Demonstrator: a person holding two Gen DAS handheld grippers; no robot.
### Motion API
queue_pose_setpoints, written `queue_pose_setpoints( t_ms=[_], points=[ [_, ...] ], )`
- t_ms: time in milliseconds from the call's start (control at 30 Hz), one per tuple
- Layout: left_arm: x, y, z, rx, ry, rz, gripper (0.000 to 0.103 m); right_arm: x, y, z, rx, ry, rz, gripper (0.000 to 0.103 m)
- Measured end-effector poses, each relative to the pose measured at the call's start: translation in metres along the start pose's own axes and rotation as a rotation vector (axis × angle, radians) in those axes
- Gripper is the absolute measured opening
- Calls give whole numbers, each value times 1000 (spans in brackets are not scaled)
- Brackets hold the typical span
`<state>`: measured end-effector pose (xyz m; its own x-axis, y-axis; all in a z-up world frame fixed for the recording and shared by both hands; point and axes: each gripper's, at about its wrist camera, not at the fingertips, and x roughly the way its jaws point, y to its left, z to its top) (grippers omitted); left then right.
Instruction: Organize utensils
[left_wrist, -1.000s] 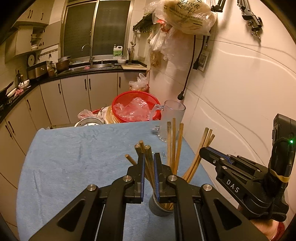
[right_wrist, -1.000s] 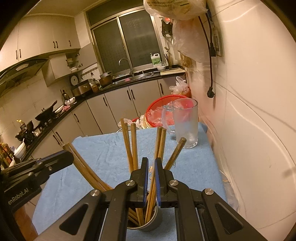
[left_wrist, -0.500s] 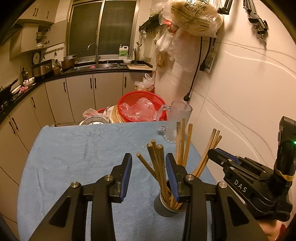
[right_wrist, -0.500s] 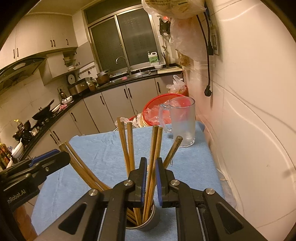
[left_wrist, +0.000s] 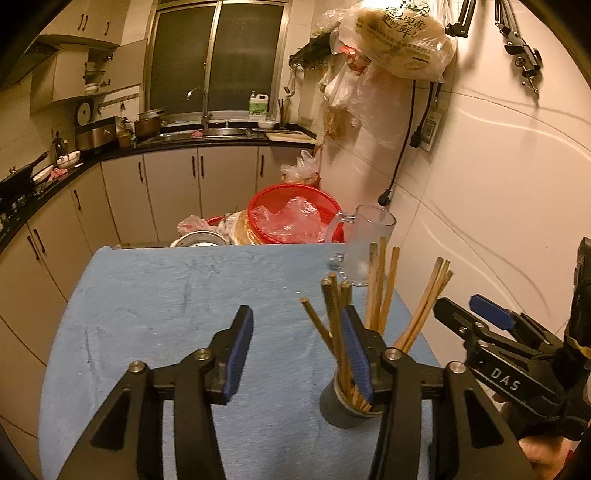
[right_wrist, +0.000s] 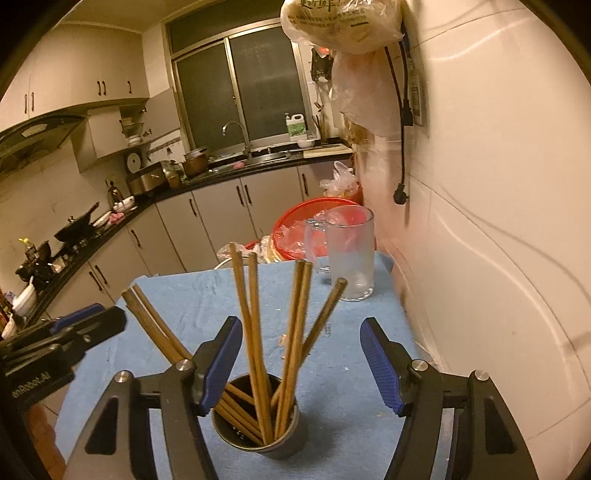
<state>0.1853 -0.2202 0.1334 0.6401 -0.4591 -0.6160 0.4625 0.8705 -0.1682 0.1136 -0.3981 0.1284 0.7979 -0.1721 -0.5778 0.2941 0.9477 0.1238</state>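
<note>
Over blue cloth (right_wrist: 354, 373), both grippers (left_wrist: 299, 349) (right_wrist: 300, 363) are opening, releasing chopsticks (right_wrist: 255, 332).

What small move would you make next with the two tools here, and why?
Probably draw both tools back from the cup. The chopsticks already stand in it, and the left tool and right tool are opening with no pad pressing a stick, so nothing is held.

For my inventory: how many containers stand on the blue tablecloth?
2: a dark round cup of wooden chopsticks, nearest; a clear glass mug, at the far right corner.
</note>
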Motion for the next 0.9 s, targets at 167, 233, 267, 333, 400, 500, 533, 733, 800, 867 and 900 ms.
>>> queue_pose_setpoints(
  t_ms=[167,233,267,333,400,500,533,733,800,867,900],
  points=[
    [-1,6,-4,-2,-2,42,70,1,-4,-4,17,42,-29,74],
    [-1,7,-7,6,1,69,79,0,-4,-7,19,57,-56,76],
    [-2,6,-9,11,-4,84,80,-1,-5,-8,20,64,-75,77],
    [-4,5,-14,19,-6,116,84,-3,-4,-11,18,77,-111,77],
    [-6,6,-21,21,-4,142,84,-7,-3,-14,12,81,-142,77],
    [-12,8,-36,31,-7,193,85,-20,2,-22,-1,64,-182,77],
    [-14,8,-40,36,-6,207,86,-26,3,-26,6,59,-186,77],
    [-50,12,-78,94,-13,262,92,-76,21,-58,0,-1,-212,78],
    [-67,15,-94,120,-23,256,92,-96,31,-74,-18,-27,-233,79],
    [-80,21,-109,124,-22,237,92,-118,43,-92,-27,-56,-251,79],
    [-85,24,-116,120,-19,221,92,-125,47,-98,-30,-66,-257,79]
  ],
)
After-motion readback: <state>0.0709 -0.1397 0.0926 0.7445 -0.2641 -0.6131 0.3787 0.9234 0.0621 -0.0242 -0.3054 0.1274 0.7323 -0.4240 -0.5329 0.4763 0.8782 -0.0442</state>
